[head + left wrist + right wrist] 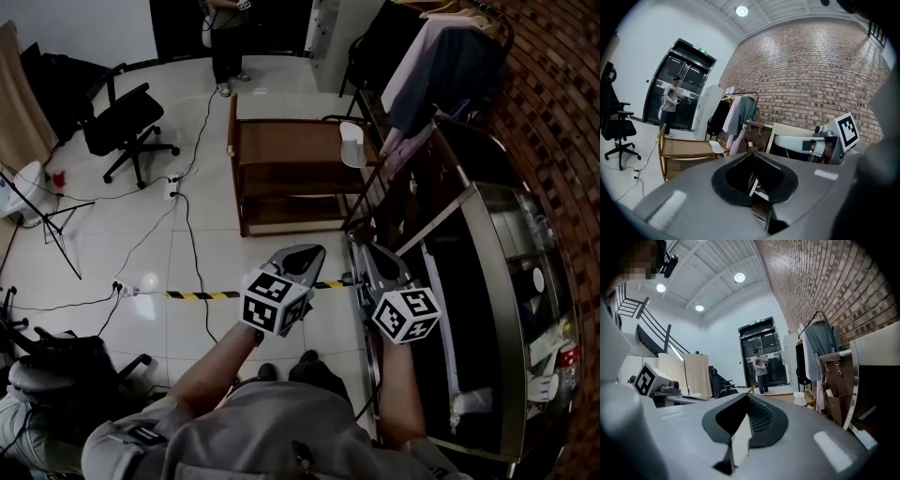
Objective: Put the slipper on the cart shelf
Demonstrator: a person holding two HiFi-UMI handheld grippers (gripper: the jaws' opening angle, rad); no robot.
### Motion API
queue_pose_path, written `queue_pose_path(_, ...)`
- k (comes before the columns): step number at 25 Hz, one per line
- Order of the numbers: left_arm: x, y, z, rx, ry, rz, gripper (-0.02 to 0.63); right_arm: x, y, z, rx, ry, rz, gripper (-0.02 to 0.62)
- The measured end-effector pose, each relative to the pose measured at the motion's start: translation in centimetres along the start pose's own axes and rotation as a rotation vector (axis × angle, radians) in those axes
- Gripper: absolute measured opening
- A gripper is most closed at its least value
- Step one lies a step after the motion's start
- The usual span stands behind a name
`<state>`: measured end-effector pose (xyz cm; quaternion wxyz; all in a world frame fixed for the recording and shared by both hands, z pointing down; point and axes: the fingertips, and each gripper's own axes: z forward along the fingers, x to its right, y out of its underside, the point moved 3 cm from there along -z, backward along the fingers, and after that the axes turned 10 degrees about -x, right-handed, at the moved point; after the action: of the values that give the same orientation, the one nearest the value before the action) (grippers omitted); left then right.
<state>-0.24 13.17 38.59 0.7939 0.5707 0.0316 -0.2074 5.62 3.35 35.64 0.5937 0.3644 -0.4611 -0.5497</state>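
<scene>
I hold both tools low in front of me, side by side and apart. The left tool [307, 255] is clenched with nothing between its jaws. The right tool [367, 251] is clenched the same way and also holds nothing.

The slipper [352, 142], white, lies at the right end of the top shelf of the wooden cart [281, 150], well ahead of both tools. Between me and the cart is tiled floor, crossed by a strip of yellow-and-black tape [202, 294] and a loose cable [187, 234]. Close on my right runs a long metal worktop [497, 281]. Beyond it a clothes rack [441, 56] hung with garments stands just beside the slipper's end of the cart. An office chair [127, 117] stands well off to the left, and a person [225, 37] stands past the cart.

The head view alone shows the floor, the cable runs and how the cart sits against the rack. The left gripper view shows the cart from the side, with the slipper on the near corner of its top shelf and a brick wall [811, 70] behind. The right gripper view looks higher. It takes in the ceiling lights [739, 277] and a dark double door [761, 357] behind the person, and little of the cart beyond the slipper's end.
</scene>
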Motion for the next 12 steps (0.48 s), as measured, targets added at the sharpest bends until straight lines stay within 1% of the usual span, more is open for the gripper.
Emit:
queue_pose_path(4,-2.7,-1.8,3.2,-0.007,-0.019,0.004,0.008,2.9,-1.4,3.4,0.001,-0.006,-0.002,0.000)
queue_pose_path(8,-5.3,-3.4,6.9,-0.007,-0.056,0.010,0.008,6.5,-2.4,7.4,0.009,-0.046,-0.009,0.000)
queue_pose_path(10,-6.5,-4.3,8.8,-0.002,-0.080,0.000,0.008,8.5,-3.3,9.5,0.011,-0.061,-0.032,0.000)
queue_pose_path(12,-7.7,-5.2,11.0,-0.017,-0.101,-0.012,0.008,10.8,-4.4,11.5,0.007,-0.067,-0.062,0.000)
